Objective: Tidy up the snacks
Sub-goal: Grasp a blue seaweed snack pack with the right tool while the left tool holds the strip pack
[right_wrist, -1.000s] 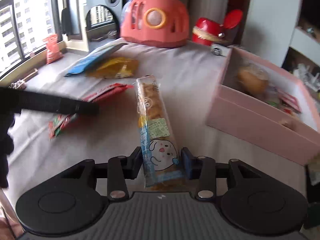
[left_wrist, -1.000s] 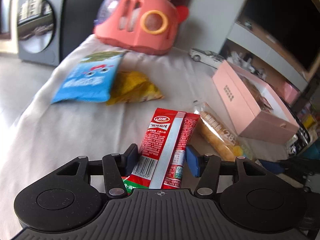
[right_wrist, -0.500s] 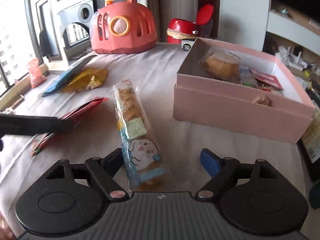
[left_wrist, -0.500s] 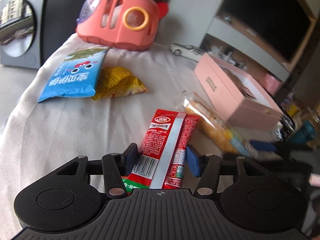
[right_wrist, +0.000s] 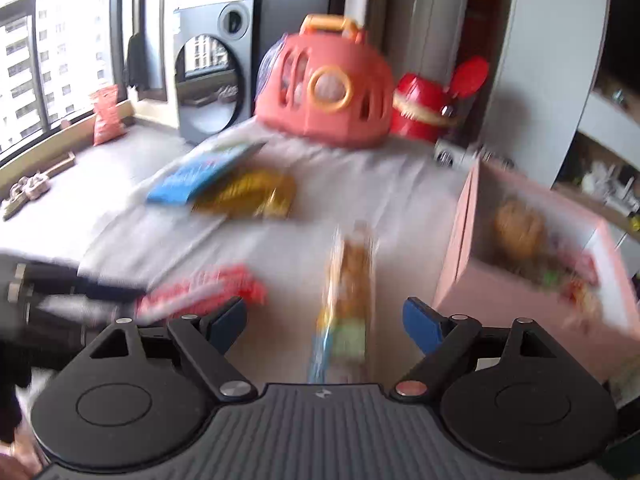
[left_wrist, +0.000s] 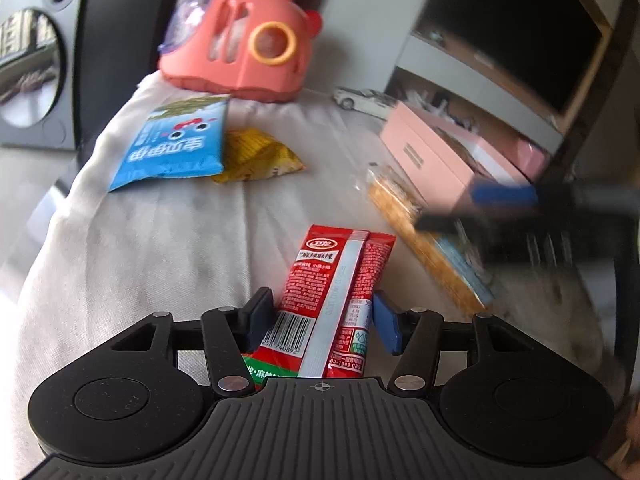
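A: You have a red packet point(left_wrist: 332, 292) with a white stripe and a black barcode. At ten o'clock, a blue bag point(left_wrist: 176, 144) with white letters.

B: Beside it you see a yellow bag point(left_wrist: 260, 156). At two o'clock, a pink box point(left_wrist: 436, 160). The carrier point(left_wrist: 244, 40) is pink with orange rings.

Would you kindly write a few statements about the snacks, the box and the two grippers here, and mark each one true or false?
1. The red sachet sits between the left gripper fingers. True.
2. The blue packet lies inside the pink box. False: it lies on the white cloth, partly over the yellow packet.
3. The right gripper is clamped on the long biscuit pack. False: its jaws are opening and the pads stand clear of the pack.
4. The pink box already holds some snacks. True.
5. The coral carrier stands at the near end of the cloth. False: it stands at the far end.
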The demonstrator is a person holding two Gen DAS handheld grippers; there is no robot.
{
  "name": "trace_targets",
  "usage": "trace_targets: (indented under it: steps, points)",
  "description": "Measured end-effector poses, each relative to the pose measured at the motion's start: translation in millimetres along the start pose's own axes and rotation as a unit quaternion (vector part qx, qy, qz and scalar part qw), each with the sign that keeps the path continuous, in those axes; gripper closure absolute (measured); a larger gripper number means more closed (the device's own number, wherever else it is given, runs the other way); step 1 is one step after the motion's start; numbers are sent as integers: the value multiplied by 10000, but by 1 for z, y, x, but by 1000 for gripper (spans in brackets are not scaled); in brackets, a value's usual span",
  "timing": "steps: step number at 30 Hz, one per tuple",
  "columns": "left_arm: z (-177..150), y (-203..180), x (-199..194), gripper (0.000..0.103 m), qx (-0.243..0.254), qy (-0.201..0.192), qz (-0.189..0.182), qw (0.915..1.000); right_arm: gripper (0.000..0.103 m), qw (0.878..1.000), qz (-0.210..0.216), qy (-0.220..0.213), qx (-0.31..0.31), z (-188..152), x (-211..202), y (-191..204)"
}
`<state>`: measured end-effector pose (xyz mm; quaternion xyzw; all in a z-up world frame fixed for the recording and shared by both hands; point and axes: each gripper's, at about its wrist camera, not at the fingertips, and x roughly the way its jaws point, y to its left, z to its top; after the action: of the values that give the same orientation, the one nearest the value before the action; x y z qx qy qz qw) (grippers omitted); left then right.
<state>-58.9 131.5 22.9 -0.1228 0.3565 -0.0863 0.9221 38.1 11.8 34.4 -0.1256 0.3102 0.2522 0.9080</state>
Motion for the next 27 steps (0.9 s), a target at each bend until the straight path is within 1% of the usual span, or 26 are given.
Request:
trace_targets:
  steps: [2, 4, 6, 8, 9, 11, 13, 14, 17, 19, 20, 22, 24, 27]
  points:
    - [-3, -2, -2, 43, 131, 37, -53, 9999, 11, 9998, 111, -30, 132, 19, 6, 1]
    - [-6, -3, -4, 43, 198, 65, -67, 9998, 11, 9985, 433, 63, 335, 42, 20, 1]
    - [-7, -1, -7, 43, 217, 53, -27, 9997, 11, 9950, 813, 285, 502, 71, 41, 9]
    - [-8, 1, -10, 44, 284, 8, 155, 9995, 11, 9917, 1077, 552, 423, 101, 67, 27]
    - [-8, 3, -12, 44, 339, -48, 337, 9988, 11, 9914, 1074, 655, 350, 113, 80, 38]
    - [-6, 10, -16, 45, 400, -137, 720, 9965, 11, 9927, 837, 849, 175, 134, 105, 65]
    - [-6, 23, -22, 45, 334, -184, 951, 9947, 11, 9933, 581, 997, -10, 147, 128, 92]
    - [-6, 31, -24, 45, 259, -192, 1026, 9942, 11, 9923, 492, 1137, -38, 153, 140, 104]
    - [-6, 49, -30, 45, 58, -294, 1077, 9937, 11, 9863, 356, 1608, 105, 158, 170, 125]
    - [-7, 53, -30, 45, -20, -334, 1094, 9934, 11, 9833, 169, 1812, 21, 156, 188, 136]
    - [-8, 55, -29, 45, -63, -362, 1060, 9937, 10, 9820, 125, 1884, -71, 155, 197, 141]
    - [-9, 55, -29, 45, -69, -406, 1040, 9937, 9, 9822, 147, 1852, -287, 153, 203, 149]
    - [-10, 56, -30, 44, -85, -441, 999, 9940, 10, 9830, 200, 1768, -464, 149, 199, 149]
    - [-9, 59, -30, 44, -152, -473, 929, 9944, 16, 9823, 236, 1729, -675, 145, 183, 137]
